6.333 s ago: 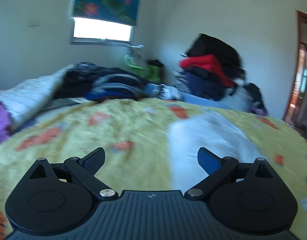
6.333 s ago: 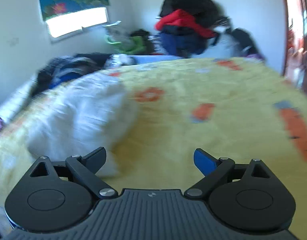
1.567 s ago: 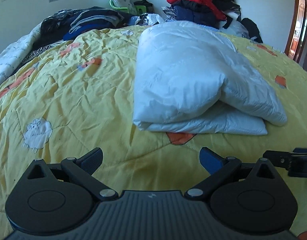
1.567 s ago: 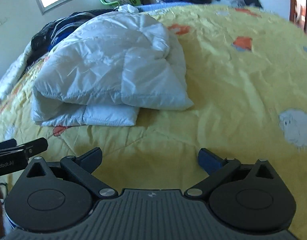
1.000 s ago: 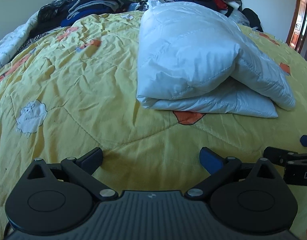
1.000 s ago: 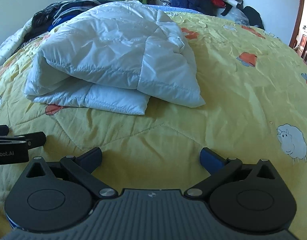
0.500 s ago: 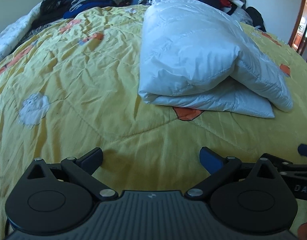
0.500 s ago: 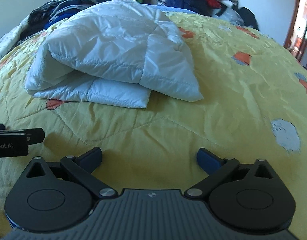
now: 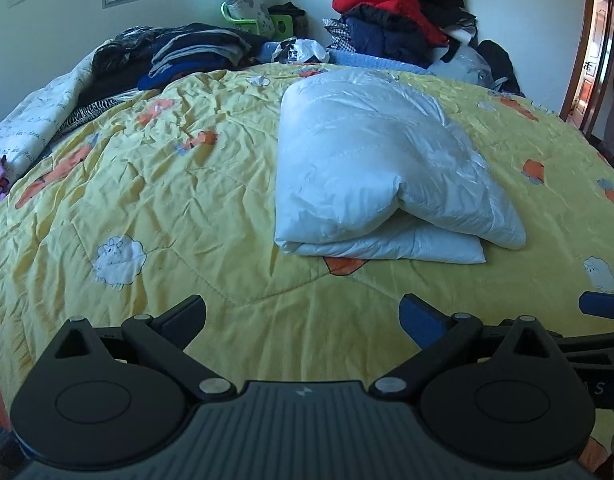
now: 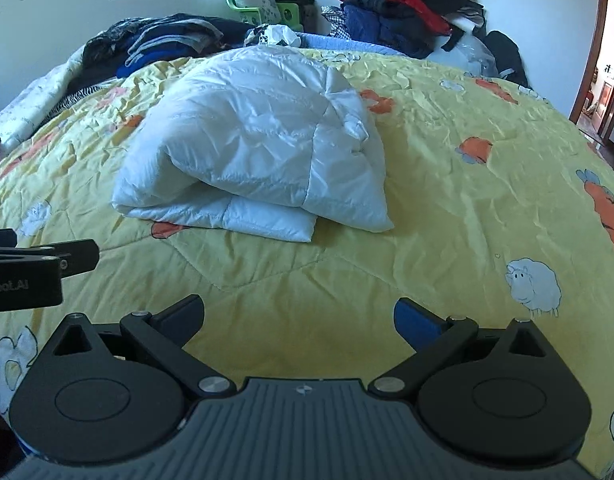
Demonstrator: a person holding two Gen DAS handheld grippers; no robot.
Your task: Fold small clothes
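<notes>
A white padded jacket [image 9: 371, 168] lies folded into a thick bundle on the yellow quilt [image 9: 147, 200], its layered edge facing me. From the right wrist view the same jacket [image 10: 259, 148] sits ahead and to the left. My left gripper [image 9: 303, 320] hovers open over bare quilt, well short of the jacket. My right gripper [image 10: 299, 316] is open too, also over bare quilt with nothing between its fingers. Each gripper shows at the edge of the other's view.
Dark folded clothes [image 9: 195, 52] lie at the bed's far left. A tall heap of red, navy and black garments [image 9: 395, 16] stands at the far right by the wall. A doorway [image 9: 595, 52] is at the right, with a person partly visible there.
Both cameras have pulled back and tilted up, so the window and far wall show again. The folded jacket has not moved. Both grippers stay open.
</notes>
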